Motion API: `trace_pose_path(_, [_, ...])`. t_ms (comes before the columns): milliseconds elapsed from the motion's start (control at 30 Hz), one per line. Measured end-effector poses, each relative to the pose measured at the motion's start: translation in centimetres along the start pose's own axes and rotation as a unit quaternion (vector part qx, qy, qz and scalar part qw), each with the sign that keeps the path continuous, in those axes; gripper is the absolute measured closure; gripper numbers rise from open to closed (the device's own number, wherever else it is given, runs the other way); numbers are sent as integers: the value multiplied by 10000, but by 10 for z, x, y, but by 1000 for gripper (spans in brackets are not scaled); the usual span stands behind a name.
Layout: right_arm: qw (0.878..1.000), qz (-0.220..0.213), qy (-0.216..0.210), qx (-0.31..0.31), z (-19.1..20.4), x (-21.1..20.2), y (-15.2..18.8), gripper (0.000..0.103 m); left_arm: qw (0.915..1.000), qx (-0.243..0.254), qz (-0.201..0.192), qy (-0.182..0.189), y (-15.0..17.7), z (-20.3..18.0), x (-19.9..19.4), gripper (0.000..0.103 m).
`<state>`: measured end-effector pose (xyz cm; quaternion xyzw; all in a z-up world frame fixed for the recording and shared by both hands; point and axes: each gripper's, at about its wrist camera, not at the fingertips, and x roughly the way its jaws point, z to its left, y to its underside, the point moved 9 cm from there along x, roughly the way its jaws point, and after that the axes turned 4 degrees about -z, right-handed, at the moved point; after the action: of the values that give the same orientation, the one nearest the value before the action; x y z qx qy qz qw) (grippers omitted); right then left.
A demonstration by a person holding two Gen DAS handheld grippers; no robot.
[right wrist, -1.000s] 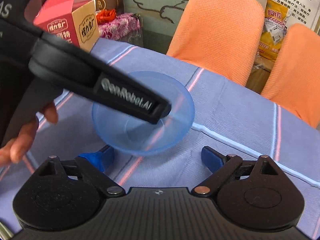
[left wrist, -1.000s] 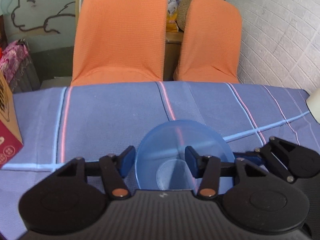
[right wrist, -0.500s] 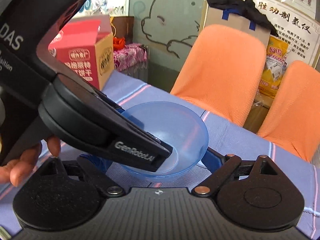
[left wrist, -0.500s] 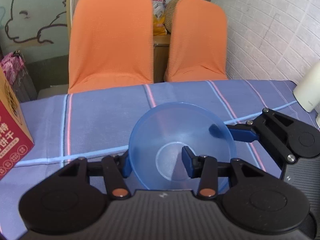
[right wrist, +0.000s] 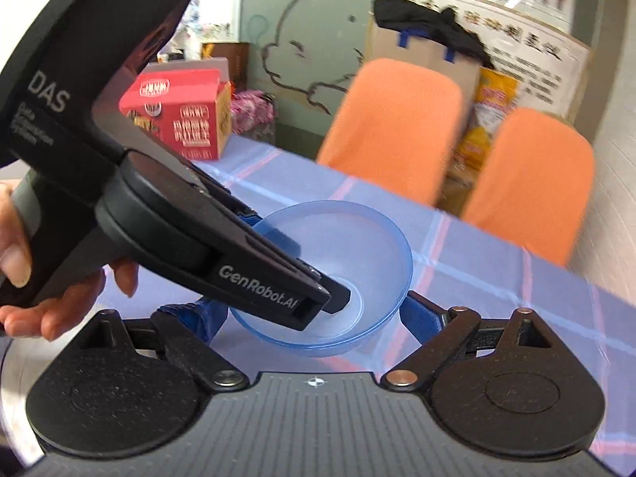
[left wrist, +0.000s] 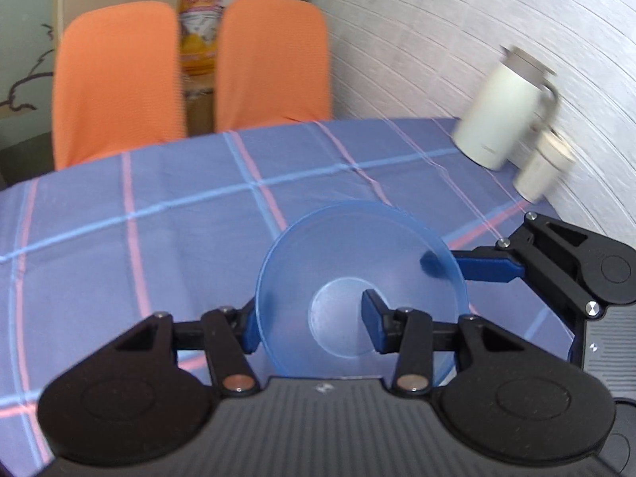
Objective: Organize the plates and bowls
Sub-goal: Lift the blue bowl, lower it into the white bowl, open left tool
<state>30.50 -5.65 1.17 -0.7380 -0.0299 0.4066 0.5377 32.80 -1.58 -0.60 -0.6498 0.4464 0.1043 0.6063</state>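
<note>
Bowl (left wrist: 357, 274) mid-frame btwn my jaws: thin translucent blue plastic, smooth, slight gloss. Tablecloth (left wrist: 159, 246) under it: woven cloth, matt, fine ribbing. My left gripper (left wrist: 310, 326) body: matt black plastic, ribbed deck, w/ metal rivets. Chair covers (left wrist: 115, 83) upper left: orange knit, matt. Jug (left wrist: 501, 111) upper right: cream, satin finish.

A table (left wrist: 159, 246) under blue checked cloth carries a white jug (left wrist: 503, 113), a small cup (left wrist: 542, 169) and a red box (right wrist: 179, 119).
</note>
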Motion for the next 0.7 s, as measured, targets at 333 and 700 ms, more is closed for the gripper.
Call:
trace_pose_path(333, [9981,148,302,508,-22,-64,78,20,9968,455,544,377,63,-95,17,57])
trace_pose_path(700, [9977,175,0,662,-23,-65,119,21,9974,461,553,22,82,-94,15,43])
